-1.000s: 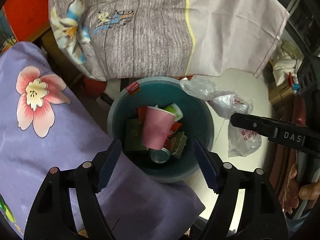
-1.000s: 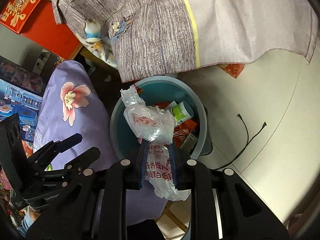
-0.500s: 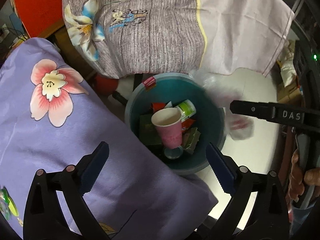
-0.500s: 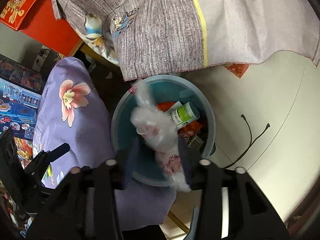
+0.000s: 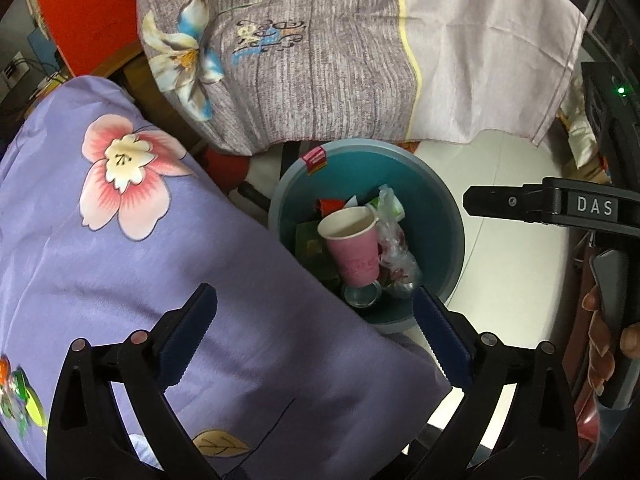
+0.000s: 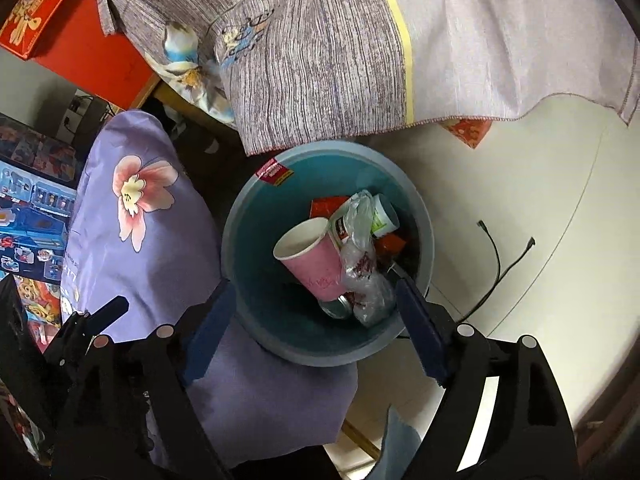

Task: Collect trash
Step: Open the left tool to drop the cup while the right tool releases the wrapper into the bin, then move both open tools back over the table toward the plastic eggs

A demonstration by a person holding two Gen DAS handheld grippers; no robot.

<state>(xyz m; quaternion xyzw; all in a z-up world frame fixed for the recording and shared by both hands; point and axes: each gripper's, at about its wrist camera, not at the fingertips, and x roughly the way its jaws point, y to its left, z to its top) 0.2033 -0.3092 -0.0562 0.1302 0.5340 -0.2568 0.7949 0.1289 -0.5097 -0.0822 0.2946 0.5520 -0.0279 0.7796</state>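
Striped grey cloth (image 6: 320,60) hangs over a surface at the top, its hem just above the bin. Purple flowered quilt (image 5: 140,260) fills the left and covers the near-left rim. White floor (image 6: 520,200) on the right, with a thin black cable (image 6: 496,264) lying on it.

Teal bin (image 6: 256,240) sits between quilt and floor, mouth up. Inside: pink paper cup (image 6: 312,260) tilted with its mouth up-left, clear crumpled plastic bag (image 6: 362,264) resting against the cup's right side, a white bottle with a green label (image 6: 382,218) behind it, red wrappers (image 6: 326,204), and a can end (image 5: 362,294) at the bottom.

Right claw (image 6: 316,324) hovers above the bin's near rim, jaws opening, nothing between them; the bag lies free in the bin. Left claw (image 5: 316,332) is spread wide and empty, over the quilt edge beside the bin.

Step in hand looks like the drop, and it seems done. To finish well: let the jaws spread fully before lifting so the film can't snag on the toothed pads, pull straight up clear of the rim, avoid catching the cloth hem, then go looking for the next piece of trash.
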